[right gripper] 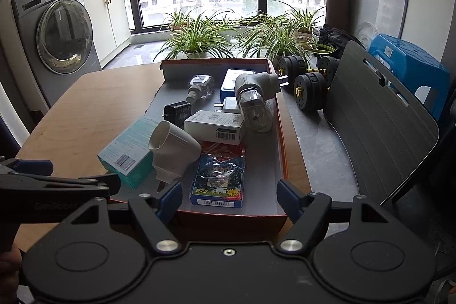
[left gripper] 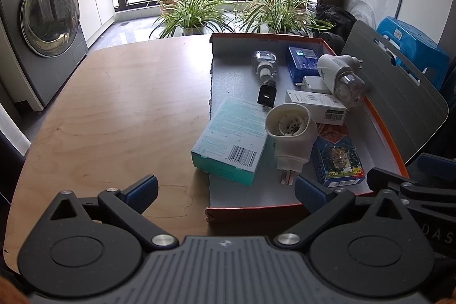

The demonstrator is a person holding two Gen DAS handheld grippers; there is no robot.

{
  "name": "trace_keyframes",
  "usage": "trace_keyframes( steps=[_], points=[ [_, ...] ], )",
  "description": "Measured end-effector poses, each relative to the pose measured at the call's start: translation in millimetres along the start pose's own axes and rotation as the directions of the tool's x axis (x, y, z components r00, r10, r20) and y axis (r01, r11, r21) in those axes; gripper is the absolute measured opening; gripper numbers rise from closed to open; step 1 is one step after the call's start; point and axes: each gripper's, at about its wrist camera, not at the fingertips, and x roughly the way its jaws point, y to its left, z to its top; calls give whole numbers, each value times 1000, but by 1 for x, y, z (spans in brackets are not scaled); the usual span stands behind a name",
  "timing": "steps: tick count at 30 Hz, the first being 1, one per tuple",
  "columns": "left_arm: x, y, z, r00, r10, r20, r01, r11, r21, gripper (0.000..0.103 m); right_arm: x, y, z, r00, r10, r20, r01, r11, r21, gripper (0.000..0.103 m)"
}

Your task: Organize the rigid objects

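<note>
Left wrist view: both grippers, left gripper (left gripper: 226,191) and right gripper (right gripper: 229,194), hang spread and empty before the orange tray (left gripper: 384,130); things inside lie jumbled; approach the teal box (left gripper: 230,141) squarely.

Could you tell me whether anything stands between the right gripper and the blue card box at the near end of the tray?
Only the tray's low near wall. The right gripper hangs open just outside it, and the blue card box lies flat right behind that wall, its top uncovered. The white plug housing lies beside it to the left.
</note>
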Motion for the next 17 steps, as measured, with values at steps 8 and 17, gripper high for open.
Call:
trace_keyframes(
  steps=[8,17],
  points=[
    [3,0,0,1000,1,-16,-1,1000,-3,103,3,1,0,1000,2,-6,-2,1000,0,86],
    [5,1,-1,1000,5,-25,-5,1000,-8,103,5,2,0,1000,3,-8,-3,1000,2,87]
  ],
)
